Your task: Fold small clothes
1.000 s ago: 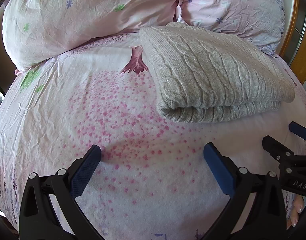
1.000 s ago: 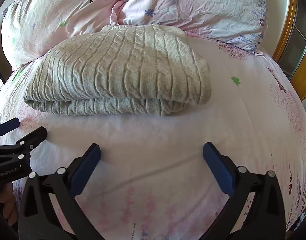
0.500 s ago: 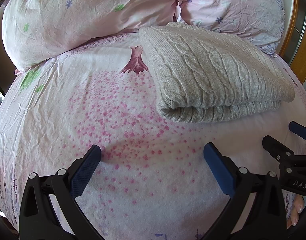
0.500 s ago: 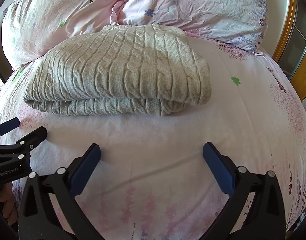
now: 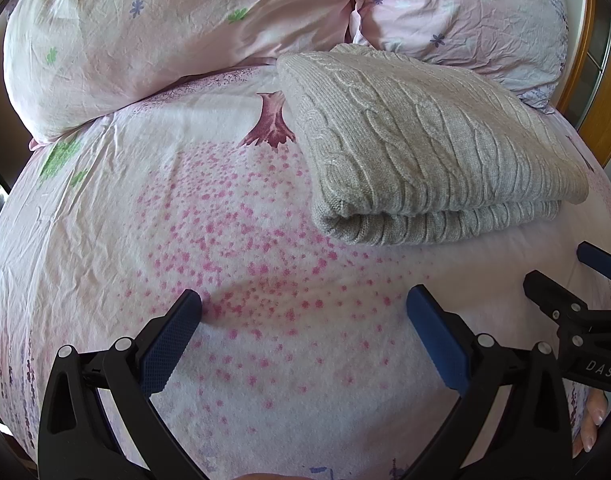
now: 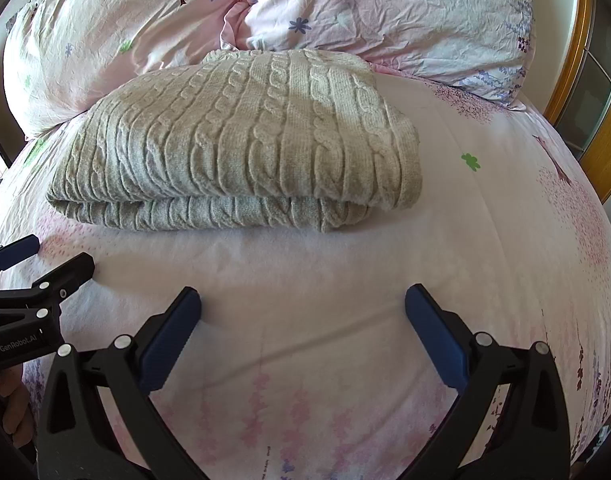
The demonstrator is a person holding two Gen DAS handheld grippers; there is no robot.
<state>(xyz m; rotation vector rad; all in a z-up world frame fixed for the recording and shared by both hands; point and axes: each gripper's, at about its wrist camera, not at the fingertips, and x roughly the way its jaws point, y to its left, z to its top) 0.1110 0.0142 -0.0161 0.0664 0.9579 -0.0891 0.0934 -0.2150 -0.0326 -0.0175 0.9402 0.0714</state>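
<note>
Sweater folded, centre-frame in right view, both grippers wide and empty.

Sweater lies on the sheet just below the pillows; in left view it's upper right. Long axis runs left-right across the right view, cable ribs run toward the pillows, stacked edges face the cams, rounded end at frame right. Left gripper w/ jaws spread wide, nothing between, over the sheet near the sweater's left end; right gripper same, wide, empty, low centre, clear of the knit. Fold looks done, I'd say; if another halving is wanted, pinch both layers at one short end, lift low, lay over square so edges line up, don't drag the bottom layer.
</note>
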